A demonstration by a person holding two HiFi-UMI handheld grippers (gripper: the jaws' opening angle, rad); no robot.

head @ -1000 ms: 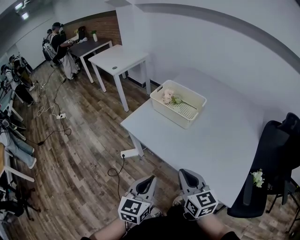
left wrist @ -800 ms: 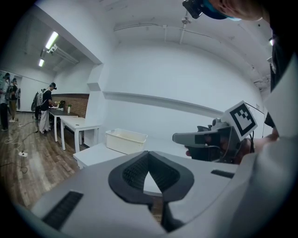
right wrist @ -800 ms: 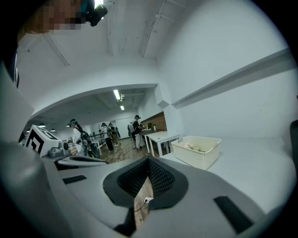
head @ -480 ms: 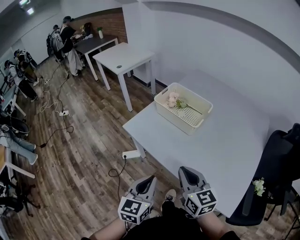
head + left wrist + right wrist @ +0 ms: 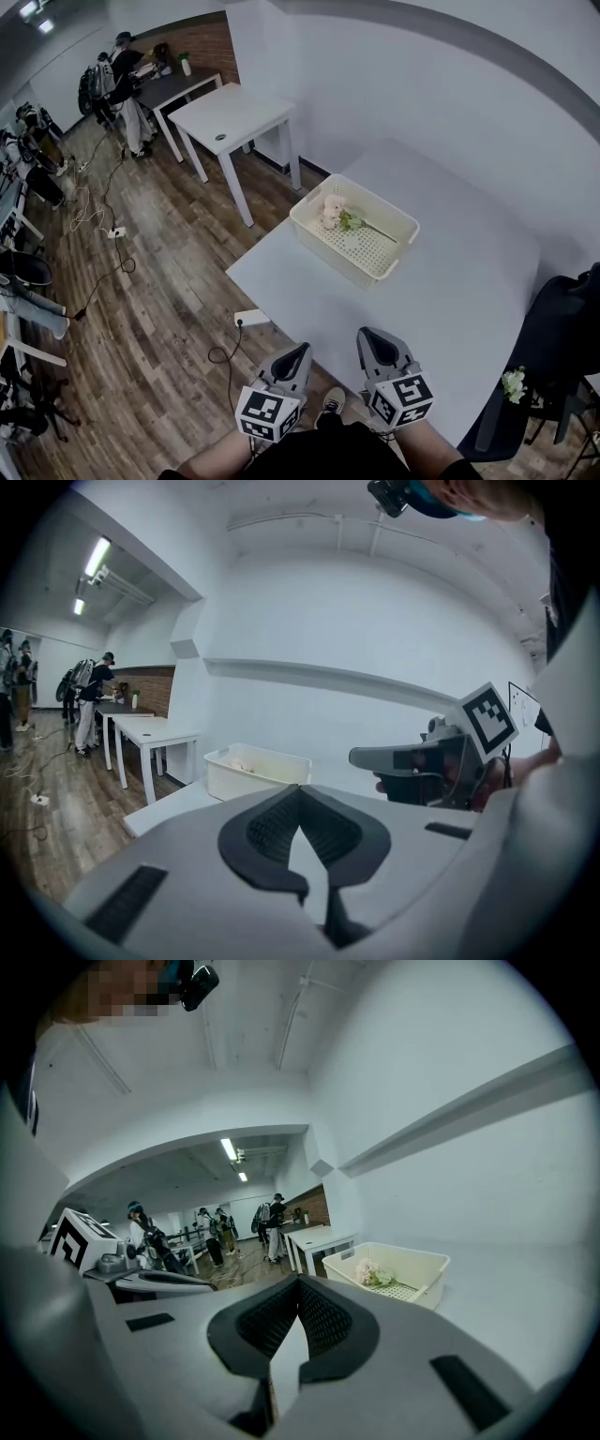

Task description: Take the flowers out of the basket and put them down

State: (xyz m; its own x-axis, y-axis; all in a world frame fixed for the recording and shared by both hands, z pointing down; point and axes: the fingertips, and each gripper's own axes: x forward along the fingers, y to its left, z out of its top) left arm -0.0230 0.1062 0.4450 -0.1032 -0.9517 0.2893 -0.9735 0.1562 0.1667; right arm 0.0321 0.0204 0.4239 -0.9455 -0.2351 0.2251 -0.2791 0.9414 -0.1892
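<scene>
A cream plastic basket (image 5: 386, 267) stands on the pale table (image 5: 450, 309), near its far left corner. Pink and white flowers (image 5: 334, 211) with green stems lie in its left end. Both grippers hang low at the near table edge, well short of the basket. My left gripper (image 5: 298, 352) is shut and holds nothing; from its own view the basket (image 5: 272, 772) lies ahead over the closed jaws (image 5: 300, 787). My right gripper (image 5: 367, 338) is likewise shut and bare; its view shows the basket (image 5: 412, 1269) and the flowers (image 5: 372, 1273) ahead to the right.
A dark office chair (image 5: 548, 347) stands at the table's right side, with a small white flower sprig (image 5: 513, 383) on it. A white side table (image 5: 234, 112) stands beyond the basket. People (image 5: 117, 80) work at far desks. Cables and a power strip (image 5: 251, 318) lie on the wood floor.
The head view has shifted, so the basket sits lower and more central in the picture. Both grippers stay shut in the same place at the bottom of the view.
</scene>
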